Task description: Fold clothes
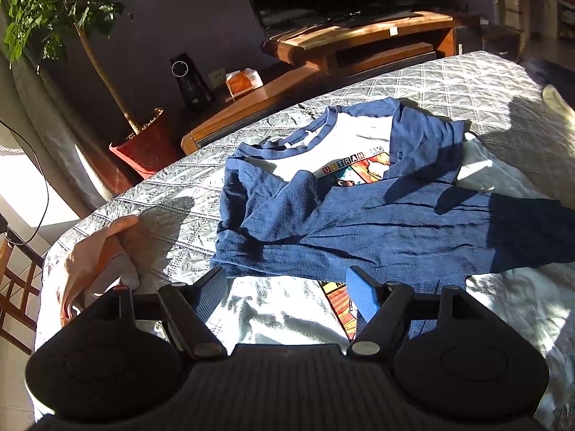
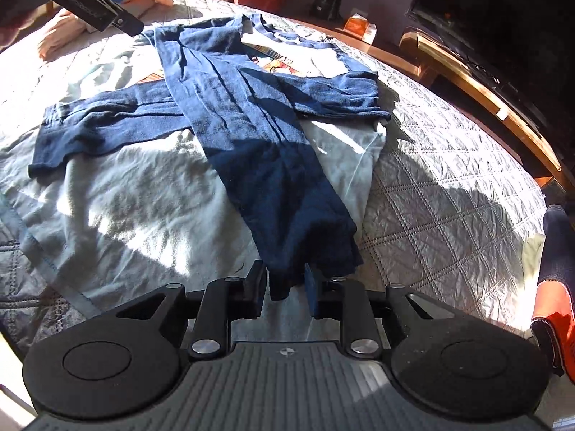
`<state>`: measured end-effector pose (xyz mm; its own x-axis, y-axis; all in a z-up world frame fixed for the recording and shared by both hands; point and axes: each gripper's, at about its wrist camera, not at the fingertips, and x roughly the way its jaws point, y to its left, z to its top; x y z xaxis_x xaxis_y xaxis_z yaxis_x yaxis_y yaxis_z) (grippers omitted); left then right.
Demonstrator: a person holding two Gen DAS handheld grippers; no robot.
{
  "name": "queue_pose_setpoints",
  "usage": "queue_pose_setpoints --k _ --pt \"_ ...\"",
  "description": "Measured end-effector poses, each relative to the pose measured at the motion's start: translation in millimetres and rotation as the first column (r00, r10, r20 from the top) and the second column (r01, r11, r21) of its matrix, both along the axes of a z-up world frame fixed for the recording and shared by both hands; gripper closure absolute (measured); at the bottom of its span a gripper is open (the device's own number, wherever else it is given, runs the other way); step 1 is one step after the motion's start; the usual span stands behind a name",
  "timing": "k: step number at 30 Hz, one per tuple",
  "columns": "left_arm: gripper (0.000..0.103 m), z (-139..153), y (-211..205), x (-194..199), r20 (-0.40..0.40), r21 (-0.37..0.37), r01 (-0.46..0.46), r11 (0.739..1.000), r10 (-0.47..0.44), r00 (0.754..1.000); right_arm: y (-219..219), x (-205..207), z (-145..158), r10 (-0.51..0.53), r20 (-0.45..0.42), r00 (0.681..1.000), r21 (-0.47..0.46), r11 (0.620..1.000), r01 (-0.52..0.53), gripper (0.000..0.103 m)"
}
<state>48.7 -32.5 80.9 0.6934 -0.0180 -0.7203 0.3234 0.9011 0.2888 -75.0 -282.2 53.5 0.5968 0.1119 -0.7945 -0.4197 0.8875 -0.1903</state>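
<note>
Much of the shirt's [image 1: 359,222] printed front is hidden: both blue sleeves are folded across it, so you see only part of a word and scraps of the picture above and below them. The far right of the bed cover [image 1: 449,82] is cut off, and a pink garment [image 1: 93,258] at its left edge is half hidden behind your left gripper [image 1: 287,292]. The shirt lies face up in the middle of the bed cover, neck toward the wooden TV stand [image 1: 359,43]. Your left gripper stands wide apart, with nothing between its fingers, poised over the white body just below the crossed sleeve. Your right gripper [image 2: 285,289] is narrow, and the dark cuff [image 2: 309,255] of the long sleeve hangs between its fingers; whether the pads press on it, you cannot tell, because shadow covers the spot.
</note>
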Motion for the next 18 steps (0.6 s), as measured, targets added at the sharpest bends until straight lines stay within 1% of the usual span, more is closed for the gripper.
queue_pose_setpoints --k 2,3,4,6,7,9,10,11,12,13,16,18 --pt "0.032 1.4 -1.4 -1.1 0.006 -0.003 0.001 1.000 -0.001 1.000 1.0 4.2 17.1 -0.005 0.066 0.998 0.065 0.998 0.001 0.068" --pt "0.031 2.5 -1.7 -1.4 0.012 -0.004 -0.002 1.000 0.002 1.000 4.5 9.3 22.3 -0.003 0.086 0.996 0.080 0.997 -0.004 0.067" --pt "0.030 4.6 -1.3 -1.0 0.024 -0.006 -0.014 1.000 0.014 1.000 9.7 18.0 25.4 0.003 0.091 0.996 0.099 0.995 -0.012 0.067" --pt "0.028 9.1 1.4 0.3 0.049 -0.012 -0.045 0.999 0.046 0.998 17.1 45.0 28.9 0.005 0.068 0.998 0.195 0.981 -0.019 0.067" --pt "0.028 11.3 3.7 1.1 0.060 -0.017 -0.063 0.998 0.064 0.996 19.1 64.6 29.9 0.002 0.041 0.999 0.275 0.961 -0.014 0.067" --pt "0.026 14.4 10.6 3.4 0.072 -0.026 -0.100 0.995 0.102 0.992 23.4 110.2 31.4 0.000 -0.023 1.000 0.434 0.901 0.010 0.067" --pt "0.026 14.4 13.8 4.8 0.071 -0.029 -0.115 0.993 0.117 0.991 27.7 136.1 33.2 0.003 -0.050 0.999 0.488 0.873 0.022 0.065" --pt "0.026 13.7 16.9 6.4 0.067 -0.030 -0.129 0.991 0.130 0.989 35.8 161.0 36.2 0.028 -0.064 0.998 0.524 0.852 0.009 0.061" --pt "0.025 12.3 18.6 8.0 0.060 -0.029 -0.133 0.991 0.135 0.989 44.7 185.7 39.5 0.059 -0.074 0.995 0.555 0.832 -0.008 0.056" --pt "0.025 10.0 19.8 9.9 0.051 -0.024 -0.134 0.991 0.135 0.990 57.2 207.8 41.0 0.090 -0.077 0.993 0.570 0.821 -0.030 0.054" --pt "0.025 2.9 17.2 14.0 0.040 -0.005 -0.124 0.992 0.125 0.991 97.3 272.2 44.3 0.183 -0.078 0.980 0.601 0.793 -0.100 0.054" --pt "0.025 -2.9 10.4 14.4 0.023 -0.002 -0.095 0.995 0.095 0.995 120.5 307.4 39.0 0.197 -0.088 0.976 0.593 0.798 -0.108 0.054"
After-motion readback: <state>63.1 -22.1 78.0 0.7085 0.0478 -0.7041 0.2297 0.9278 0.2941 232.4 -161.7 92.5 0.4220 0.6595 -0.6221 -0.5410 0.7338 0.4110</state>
